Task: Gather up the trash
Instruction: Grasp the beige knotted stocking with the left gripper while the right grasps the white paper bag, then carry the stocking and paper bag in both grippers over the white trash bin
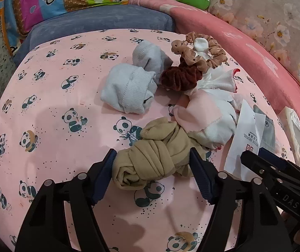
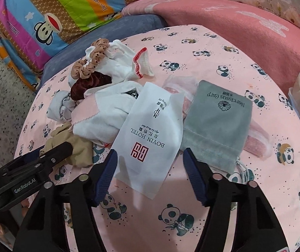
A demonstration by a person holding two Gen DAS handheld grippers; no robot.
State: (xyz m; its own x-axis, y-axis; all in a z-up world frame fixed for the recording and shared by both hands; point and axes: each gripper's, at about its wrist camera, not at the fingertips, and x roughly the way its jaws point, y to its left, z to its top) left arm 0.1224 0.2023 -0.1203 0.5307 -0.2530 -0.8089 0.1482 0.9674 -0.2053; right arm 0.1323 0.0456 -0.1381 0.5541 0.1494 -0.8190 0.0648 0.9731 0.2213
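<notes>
Partly hidden: pink packet [image 2: 255, 140] under grey pouch [image 2: 217, 121]. Left gripper [image 1: 153, 166] clamps the beige knotted stocking [image 1: 150, 159] on the panda bedsheet [image 1: 51, 96]; right gripper [image 2: 150, 166], half-wide, straddles the white hotel packet [image 2: 150, 130], contact unclear. Scrunchies [image 1: 202, 52], rolled socks [image 1: 126, 92] nearby.

Left wrist view: I look steeply down along the left gripper [image 1: 153, 166], close over the bed [image 1: 51, 96]; its jaws frame the tan knotted stocking [image 1: 152, 159].
Right wrist view: I look steeply down along the right gripper [image 2: 150, 163], equally close, with the white hotel pouch [image 2: 150, 130] dead ahead.
Facing: both look past the pouch toward the striped cartoon quilt [image 2: 51, 10].
Shared ground: pouch, stocking, the clothes heap beside the pouch, and each view catches the other gripper.
</notes>
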